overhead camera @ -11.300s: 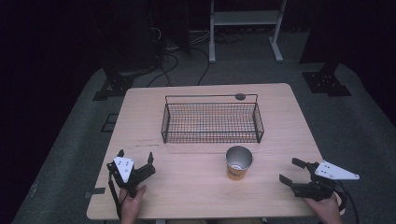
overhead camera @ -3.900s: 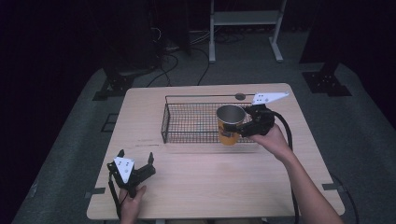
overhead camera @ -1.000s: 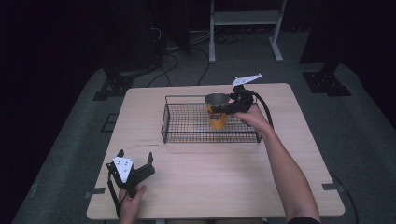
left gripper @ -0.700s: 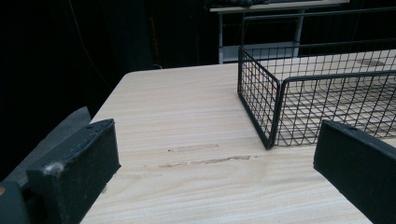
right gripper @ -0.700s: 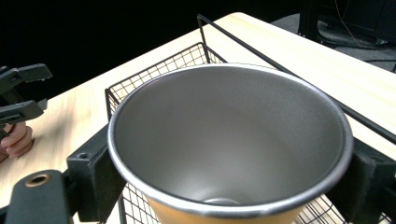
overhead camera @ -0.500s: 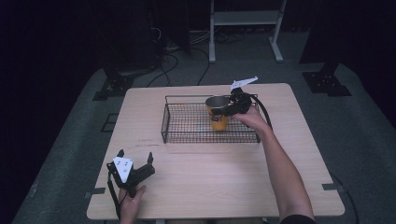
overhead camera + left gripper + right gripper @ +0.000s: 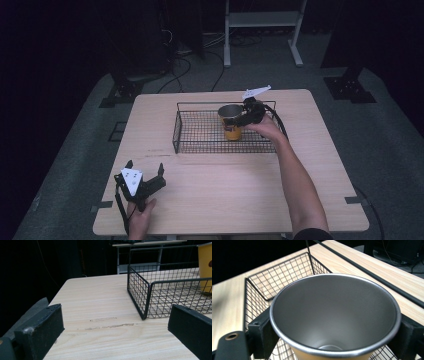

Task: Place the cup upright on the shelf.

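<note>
Left gripper [image 7: 145, 175]: rests at the near left corner of the table [image 7: 210, 200], held by the left hand [image 7: 141, 212]; jaws spread wide with nothing between them, bare wood showing in the gap in the left gripper view.
Wire basket [image 7: 200, 135]: black, stands on the far half of the table, well apart from the left gripper.
Cup [image 7: 231, 122]: steel inside, yellow outside, upright within the basket, toward its right half; whether its base touches the mesh is unclear.
Right gripper [image 7: 239, 118]: reaches over the basket's right part, jaws clamped on the cup's rim from both sides.
</note>
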Demonstrator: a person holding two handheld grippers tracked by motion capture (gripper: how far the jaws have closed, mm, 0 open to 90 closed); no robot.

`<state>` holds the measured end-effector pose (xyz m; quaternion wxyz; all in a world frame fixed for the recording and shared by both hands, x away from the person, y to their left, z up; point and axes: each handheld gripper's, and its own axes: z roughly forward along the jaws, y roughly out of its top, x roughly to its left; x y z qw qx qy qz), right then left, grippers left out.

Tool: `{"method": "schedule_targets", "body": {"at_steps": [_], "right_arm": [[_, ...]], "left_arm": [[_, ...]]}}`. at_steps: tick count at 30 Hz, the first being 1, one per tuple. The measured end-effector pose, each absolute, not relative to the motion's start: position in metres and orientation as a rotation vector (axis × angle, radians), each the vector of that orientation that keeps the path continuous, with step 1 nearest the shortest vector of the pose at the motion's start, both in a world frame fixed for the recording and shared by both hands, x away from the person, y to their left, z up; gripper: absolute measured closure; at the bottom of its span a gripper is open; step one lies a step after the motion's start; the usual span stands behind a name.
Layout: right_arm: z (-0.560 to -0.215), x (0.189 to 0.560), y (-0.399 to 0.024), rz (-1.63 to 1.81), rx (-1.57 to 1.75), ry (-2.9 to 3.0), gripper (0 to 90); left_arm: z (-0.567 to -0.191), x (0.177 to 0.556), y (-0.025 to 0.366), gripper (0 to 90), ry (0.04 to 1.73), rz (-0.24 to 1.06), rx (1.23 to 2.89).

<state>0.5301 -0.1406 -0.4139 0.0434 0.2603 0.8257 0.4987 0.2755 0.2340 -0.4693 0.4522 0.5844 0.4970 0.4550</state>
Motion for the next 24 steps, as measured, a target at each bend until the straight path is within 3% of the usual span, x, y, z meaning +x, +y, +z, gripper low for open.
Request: {"method": "schedule_targets", "body": {"at_steps": [12, 24], "right_arm": [[-0.4185, 0.5314, -0.1385, 1.477, 0.783, 2.505, 10.3], [-0.4155, 0.5289, -0.1369, 1.452, 0.770, 2.512, 1.3]], "left_arm": [[-0.4693, 0.2754, 0.2338, 0.0, 1.225, 1.126, 1.446], [-0.4693, 0.2755, 0.2337, 0.0, 1.225, 1.126, 1.447]]}}
